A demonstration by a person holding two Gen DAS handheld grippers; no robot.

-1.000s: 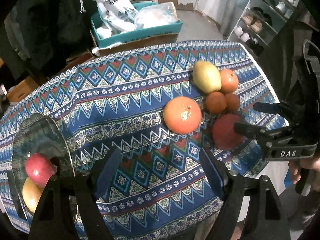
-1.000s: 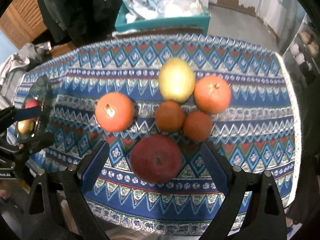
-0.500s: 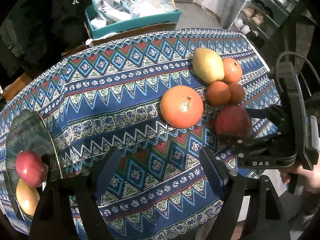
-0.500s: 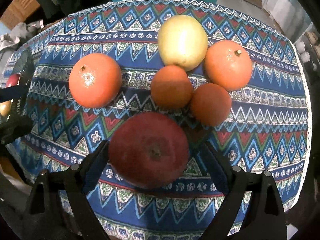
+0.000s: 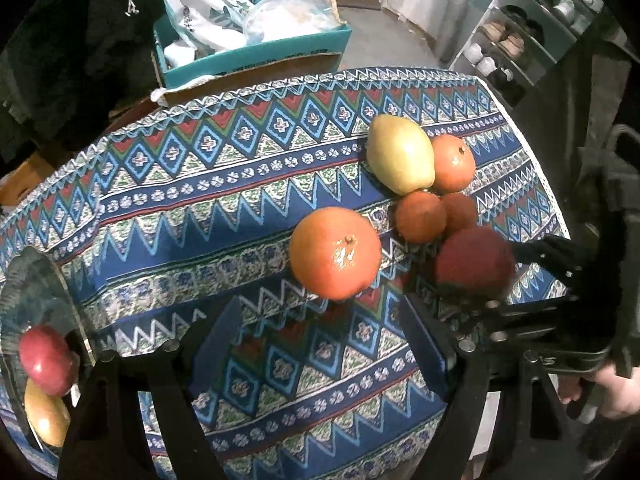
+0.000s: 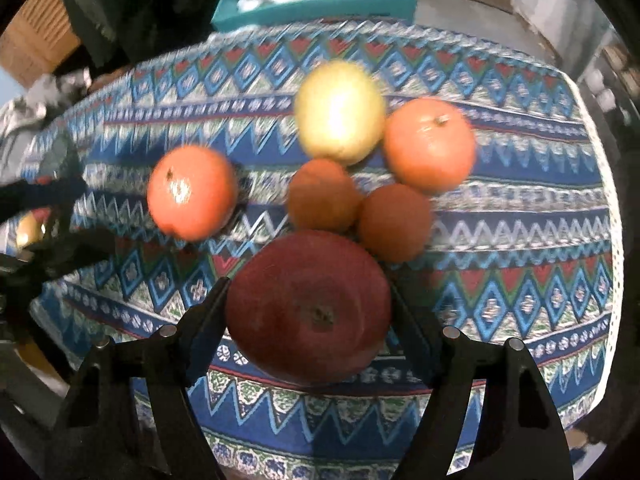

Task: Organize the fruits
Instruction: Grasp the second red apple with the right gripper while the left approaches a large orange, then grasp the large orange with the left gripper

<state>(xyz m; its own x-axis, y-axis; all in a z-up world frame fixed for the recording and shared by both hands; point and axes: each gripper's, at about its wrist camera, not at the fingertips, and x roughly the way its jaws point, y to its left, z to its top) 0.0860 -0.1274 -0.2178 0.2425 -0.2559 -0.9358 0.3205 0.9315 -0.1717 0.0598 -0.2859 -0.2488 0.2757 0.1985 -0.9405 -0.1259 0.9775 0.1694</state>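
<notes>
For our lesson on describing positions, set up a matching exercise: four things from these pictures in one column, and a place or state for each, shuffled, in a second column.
Column 1
1. dark red apple
2. yellow-green pear
3. large orange
4. left hand-held gripper

Column 2
A. apart from the fruit cluster, alone on the tablecloth
B. between the fingers of the right hand-held gripper
C. open, holding nothing
D. at the far end of the cluster, against an orange

Pairs: 1-B, 2-D, 3-A, 4-C
</notes>
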